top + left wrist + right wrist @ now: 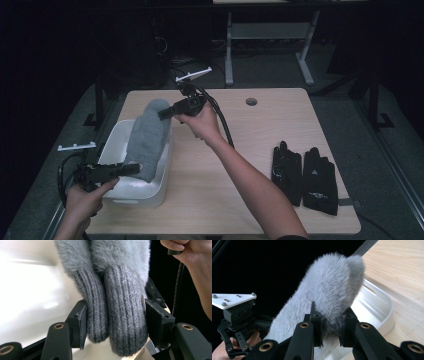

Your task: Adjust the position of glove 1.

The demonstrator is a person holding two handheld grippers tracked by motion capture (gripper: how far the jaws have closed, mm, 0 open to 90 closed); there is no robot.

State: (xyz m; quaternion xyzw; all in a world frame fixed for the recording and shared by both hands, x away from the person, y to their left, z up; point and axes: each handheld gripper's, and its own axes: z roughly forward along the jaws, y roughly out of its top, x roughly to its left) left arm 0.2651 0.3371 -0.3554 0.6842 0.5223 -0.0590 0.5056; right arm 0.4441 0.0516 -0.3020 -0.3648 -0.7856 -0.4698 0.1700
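Note:
A pair of fluffy grey gloves (146,135) is held stretched above a white bin (116,145) at the table's left. My left gripper (131,169) is shut on their ribbed knit cuffs (115,317) at the near end, both cuffs squeezed between its jaws. My right gripper (165,113) is shut on the furry far end (332,297), lifted higher than the bin's far rim. The gloves slope down from the right gripper to the left one.
A pair of black gloves (305,175) lies flat at the table's right front. A round cable hole (251,101) sits near the far edge. The light wooden tabletop (250,150) is bare between bin and black gloves. Desk legs stand beyond the table.

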